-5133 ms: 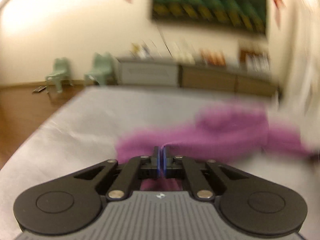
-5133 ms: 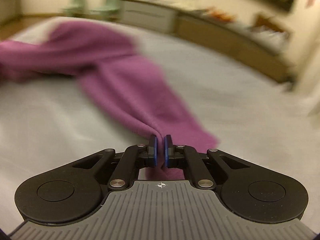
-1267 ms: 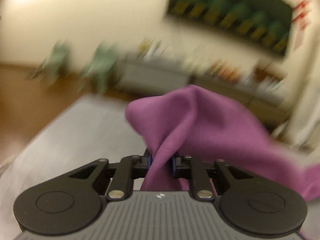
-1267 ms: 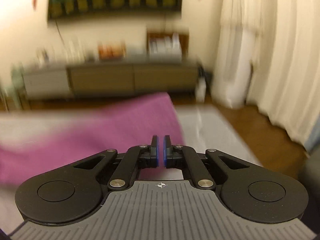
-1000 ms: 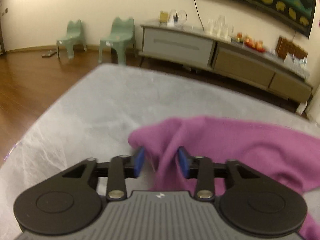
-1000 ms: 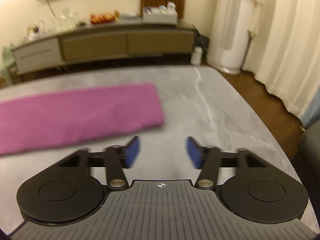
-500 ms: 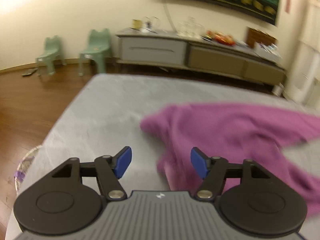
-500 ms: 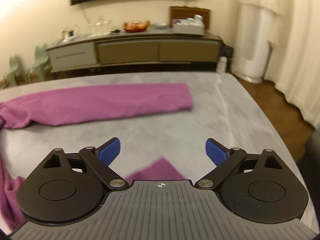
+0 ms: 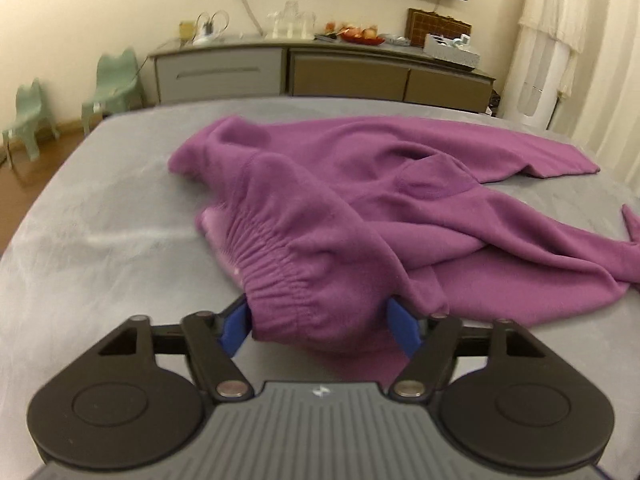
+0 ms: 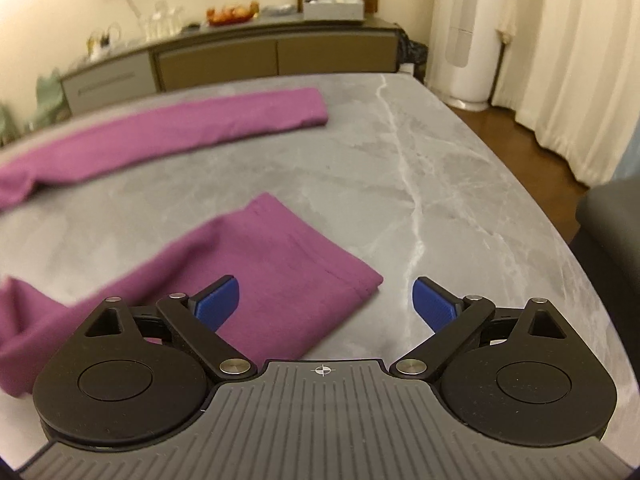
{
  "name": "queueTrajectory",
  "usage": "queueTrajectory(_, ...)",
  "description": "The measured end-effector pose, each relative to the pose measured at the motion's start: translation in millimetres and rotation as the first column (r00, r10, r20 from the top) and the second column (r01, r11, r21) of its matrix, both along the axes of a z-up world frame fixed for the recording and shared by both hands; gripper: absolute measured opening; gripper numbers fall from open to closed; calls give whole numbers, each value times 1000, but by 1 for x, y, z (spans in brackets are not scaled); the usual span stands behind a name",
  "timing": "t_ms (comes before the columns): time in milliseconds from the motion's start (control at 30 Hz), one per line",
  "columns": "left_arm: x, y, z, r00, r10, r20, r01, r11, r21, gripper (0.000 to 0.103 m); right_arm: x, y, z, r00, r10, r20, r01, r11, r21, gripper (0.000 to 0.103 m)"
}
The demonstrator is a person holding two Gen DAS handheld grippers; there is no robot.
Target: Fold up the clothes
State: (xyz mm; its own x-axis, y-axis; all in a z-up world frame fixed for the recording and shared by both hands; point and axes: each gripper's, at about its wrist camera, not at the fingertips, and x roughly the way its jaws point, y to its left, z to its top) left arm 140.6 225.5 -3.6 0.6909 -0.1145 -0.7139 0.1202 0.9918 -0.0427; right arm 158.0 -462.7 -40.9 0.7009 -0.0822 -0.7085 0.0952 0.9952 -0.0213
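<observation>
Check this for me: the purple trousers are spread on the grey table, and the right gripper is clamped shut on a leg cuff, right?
Not quite. The right wrist view shows the right gripper wide open above the leg cuff, gripping nothing. The purple trousers do lie on the grey table.

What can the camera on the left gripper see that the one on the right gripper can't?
Only the left wrist view shows the gathered waistband of the purple trousers, bunched between the closing jaws of the left gripper, and two green chairs. Only the right wrist view shows both leg ends, the near cuff under the open right gripper, and the curtain. Both show the grey table and sideboard.
</observation>
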Motion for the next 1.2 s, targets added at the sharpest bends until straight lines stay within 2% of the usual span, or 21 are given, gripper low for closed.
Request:
queueTrajectory(33, 2, -4, 1, 1000, -2, 4, 2, 1000, 0, 26, 4, 3, -5, 1000, 16, -16, -16, 1000, -15, 94)
queueTrajectory(67, 4, -8, 2, 1000, -1, 6, 1, 1000, -4, 26, 9, 5, -10, 999, 31, -32, -32, 999, -30, 90)
queueTrajectory(133, 5, -12, 10, 1000, 5, 31, -5, 1000, -15, 22, 16, 10, -16, 996, 65, -59, -66, 997, -26, 32)
queueTrajectory(200, -1, -8, 32, 995, 21, 93, -18, 999, -35, 19, 16, 11, -8, 996, 82, -35, -81, 996, 31, 0)
queueTrajectory(233, -6, 2, 47, 990, 52, 133, -42, 996, -78, 12, 14, 10, -2, 997, 82, -11, -81, 995, 57, 0)
queueTrajectory(267, -13, 19, 66, 980, 110, 164, -87, 986, -145, 11, 5, -6, 11, 998, 23, 61, -33, 987, 160, 0)
queueTrajectory(333, -32, 62, 96, 948, 257, 189, -202, 943, -266, 11, -22, -51, 33, 969, -157, 189, 69, 913, 402, 0)
queueTrajectory(367, -40, 78, 102, 933, 309, 182, -254, 927, -275, 11, -28, -67, 30, 961, -223, 161, 141, 901, 409, 0)
queueTrajectory(400, -45, 87, 101, 925, 342, 163, -302, 925, -229, 12, -33, -83, 26, 950, -286, 128, 213, 888, 407, 0)
queueTrajectory(433, -43, 90, 94, 934, 336, 123, -310, 931, -190, 13, -39, -98, 23, 932, -348, 96, 284, 870, 403, 0)
queueTrajectory(500, -36, 90, 72, 955, 295, 34, -288, 948, -137, 13, -29, -88, 16, 955, -290, 58, 262, 921, 288, 6)
queueTrajectory(567, -29, 77, 55, 965, 263, -9, -263, 963, -54, 17, -20, -66, 12, 981, -186, 54, 170, 962, 215, 21)
queueTrajectory(633, -25, 65, 44, 976, 217, -34, -217, 976, 3, 25, -11, -40, 8, 995, -74, 64, 65, 989, 134, 87)
queueTrajectory(700, -25, 56, 37, 983, 181, -42, -180, 983, 30, 30, -2, -16, 2, 998, 21, 62, -22, 999, 28, 97)
queueTrajectory(800, -24, 43, 28, 990, 132, -50, -128, 990, 63, 39, 16, 6, -12, 995, 98, 11, -97, 993, -74, 96)
queueTrajectory(867, -22, 38, 22, 993, 106, -60, -100, 991, 85, 39, 28, 12, -21, 992, 123, -34, -125, 988, -90, 84)
queueTrajectory(900, -19, 34, 18, 993, 99, -67, -92, 991, 102, 39, 29, 13, -20, 990, 136, -33, -138, 988, -70, 72)
queueTrajectory(933, -18, 32, 15, 992, 98, -74, -88, 989, 119, 39, 31, 14, -19, 988, 150, -30, -152, 987, -49, 46)
queueTrajectory(1000, -16, 28, 8, 991, 100, -88, -86, 984, 155, 39, 32, 17, -17, 985, 170, -37, -171, 985, -21, 8)
queueTrajectory(1100, -13, 30, 0, 986, 125, -107, -102, 975, 198, 35, 24, 7, -11, 991, 126, -43, -125, 992, 21, 6)
queueTrajectory(1200, -10, 37, -6, 980, 158, -122, -127, 966, 227, 34, 2, -29, 2, 995, -99, -4, 99, 994, -35, 3)
